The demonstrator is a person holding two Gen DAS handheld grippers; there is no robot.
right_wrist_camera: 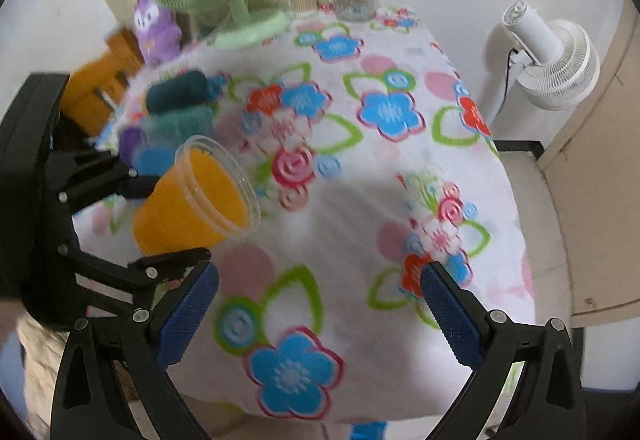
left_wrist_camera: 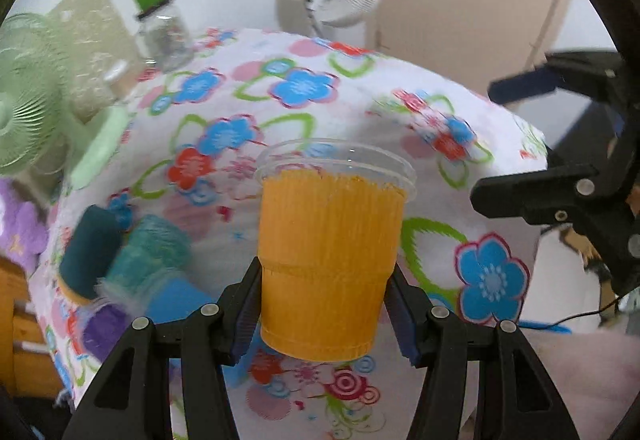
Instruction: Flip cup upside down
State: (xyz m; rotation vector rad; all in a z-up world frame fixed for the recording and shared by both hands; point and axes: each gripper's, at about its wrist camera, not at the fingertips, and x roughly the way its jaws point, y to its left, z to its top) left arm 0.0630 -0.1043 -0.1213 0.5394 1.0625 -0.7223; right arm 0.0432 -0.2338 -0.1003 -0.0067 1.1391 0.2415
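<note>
Left hand-held gripper (left_wrist_camera: 322, 304) pinches the orange cup (left_wrist_camera: 328, 260) above the tablecloth (left_wrist_camera: 440, 127); right hand-held gripper (right_wrist_camera: 320, 316) is spread, empty.

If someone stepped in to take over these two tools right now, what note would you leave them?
Left tool: shut on the orange cup, gripping its lower half, lifted off the flowered tablecloth.
Right tool: open, holding nothing, hanging over the cloth.
Cup: rim tilted toward the right tool, not yet upside down.
Done: cup picked up.
Left: finish turning it rim-down, probably set it on the cloth, then let go.
</note>
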